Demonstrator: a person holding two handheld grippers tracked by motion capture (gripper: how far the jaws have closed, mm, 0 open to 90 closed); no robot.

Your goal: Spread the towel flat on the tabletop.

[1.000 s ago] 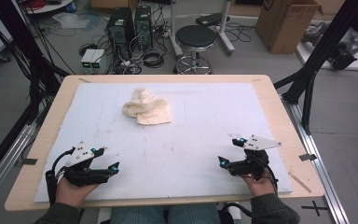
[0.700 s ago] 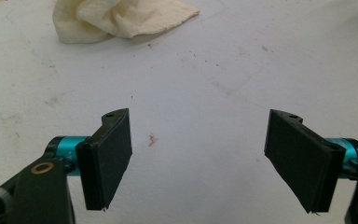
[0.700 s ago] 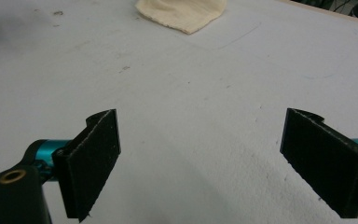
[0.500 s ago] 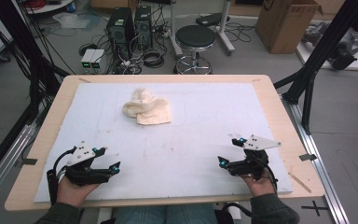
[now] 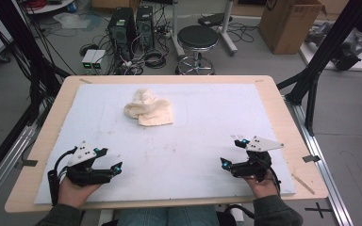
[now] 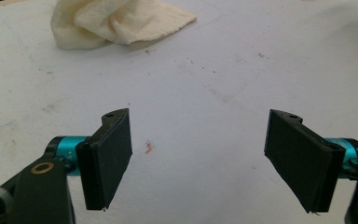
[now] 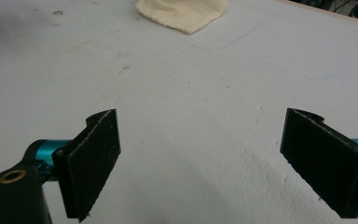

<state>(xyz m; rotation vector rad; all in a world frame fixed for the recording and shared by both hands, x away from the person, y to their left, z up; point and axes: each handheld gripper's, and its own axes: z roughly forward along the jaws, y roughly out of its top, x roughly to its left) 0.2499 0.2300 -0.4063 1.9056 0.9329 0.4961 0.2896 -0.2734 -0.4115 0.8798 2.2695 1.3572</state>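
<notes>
nearest, at the table's front edge: left gripper [image 5: 112,160] held low over the white mat [image 5: 207,122] at the near left, jaws spread wide with nothing between them, bare stained mat showing in the gap in the left gripper view [image 6: 198,154]. opposite, at the near right: right gripper [image 5: 232,153], jaws likewise wide apart and empty, plain mat in the gap in the right gripper view [image 7: 200,158]. both pointed inward and forward, well apart from each other and from the cloth. farther out, left of centre on the far half of the mat: cream cloth [image 5: 148,108], crumpled and loosely folded, bunched into soft rolls on its left and far side, flattening into a squarish flap toward the near right. ribbed or knitted texture along the flap edge in the left gripper view [image 6: 121,21]; just one rounded corner at the top of the right gripper view [image 7: 184,11]. lying flat on the mat, touched by neither gripper. beyond the wooden table [image 5: 42,136]: a black stool [image 5: 197,40], computer towers [image 5: 129,23] and a cardboard box [image 5: 290,23] on the floor. against the earlier frames: left gripper a touch nearer the front edge, right gripper much as before, cloth unmoved and unchanged in shape.
</notes>
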